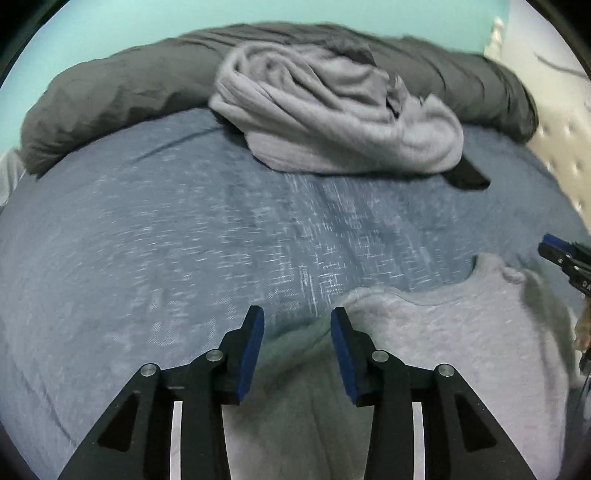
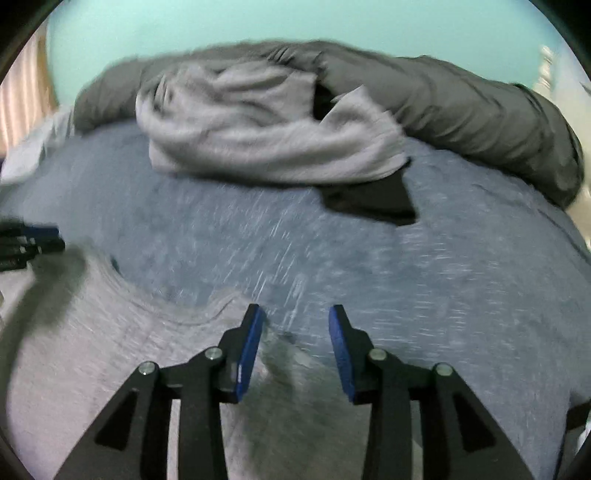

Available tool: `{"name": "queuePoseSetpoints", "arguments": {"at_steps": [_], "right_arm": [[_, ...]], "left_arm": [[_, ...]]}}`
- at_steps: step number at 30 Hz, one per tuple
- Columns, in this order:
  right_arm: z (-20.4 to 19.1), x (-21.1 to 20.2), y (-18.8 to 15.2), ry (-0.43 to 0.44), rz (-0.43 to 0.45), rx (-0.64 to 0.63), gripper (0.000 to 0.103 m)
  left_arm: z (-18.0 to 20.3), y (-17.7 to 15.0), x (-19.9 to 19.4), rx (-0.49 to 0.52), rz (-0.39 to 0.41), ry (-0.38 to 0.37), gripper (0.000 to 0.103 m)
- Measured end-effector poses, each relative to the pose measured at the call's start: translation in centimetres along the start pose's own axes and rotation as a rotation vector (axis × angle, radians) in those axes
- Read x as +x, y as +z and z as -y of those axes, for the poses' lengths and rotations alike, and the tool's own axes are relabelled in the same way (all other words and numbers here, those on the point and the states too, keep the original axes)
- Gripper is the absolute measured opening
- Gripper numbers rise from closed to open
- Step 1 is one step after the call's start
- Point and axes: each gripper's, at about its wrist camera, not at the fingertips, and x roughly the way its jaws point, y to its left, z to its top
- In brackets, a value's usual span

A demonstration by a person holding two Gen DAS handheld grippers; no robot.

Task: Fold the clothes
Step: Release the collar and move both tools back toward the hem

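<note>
both grippers are low over the bed, side by side, and both views are smeared with blur. the left gripper point(image 1: 297, 325) has its blue-padded fingers spread apart with nothing between them, hanging above the left shoulder area of a light grey shirt point(image 1: 443, 354) that lies flat on the blue bedspread point(image 1: 147, 236). the right gripper point(image 2: 295, 325) is just the same, jaws parted and empty, poised over the other shoulder of that shirt, where grey cloth meets the blue cover. the curved neckline of the shirt shows between the two tools, facing away toward the far side of the bed. from the left view the tip of the right gripper peeks in at the right edge; from the right view the left one shows at the left edge, a soft dark shadow trailing across the cloth below it.

farther back, a crumpled pale grey garment point(image 1: 332, 110) sits in a heap on the bedspread, with a bit of black fabric point(image 2: 373, 203) poking out from under its right side. behind the heap, a rolled dark grey duvet point(image 1: 110, 96) runs along the far edge of the bed, against a turquoise wall point(image 2: 258, 22).
</note>
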Motion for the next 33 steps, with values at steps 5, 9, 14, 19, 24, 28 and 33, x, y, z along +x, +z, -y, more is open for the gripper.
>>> {"name": "queuePoseSetpoints", "arguments": {"at_steps": [5,9,14,19,24,28,33], "right_arm": [[3.6,-6.0,-1.6,0.058,0.059,0.133,0.041],[6.1,-12.1,-5.8,0.118,0.079,0.233,0.045],[9.6,-18.7,-12.5,0.074,0.081,0.292,0.050],[14.1,-24.6,-18.7,-0.016,0.077,0.436,0.050],[16.7,-30.0,-24.1,-0.087,0.100,0.555,0.054],[16.4,-30.8,-27.1,-0.113,0.053,0.568,0.054],[14.5,-28.6,-29.6,-0.109,-0.059,0.538,0.055]], "left_arm": [[-0.5,-3.9,-5.5,-0.036,0.040,-0.048,0.045],[-0.2,-8.1,-8.8,-0.051,0.053,-0.079,0.048],[-0.1,-15.1,-12.2,-0.077,0.039,-0.102,0.050],[-0.4,-20.8,-14.9,-0.128,0.035,-0.112,0.051],[-0.5,-25.5,-16.8,-0.198,0.044,-0.125,0.055],[-0.2,-28.2,-17.3,-0.239,0.042,-0.140,0.055],[0.4,-30.7,-17.7,-0.253,0.050,-0.143,0.056]]}}
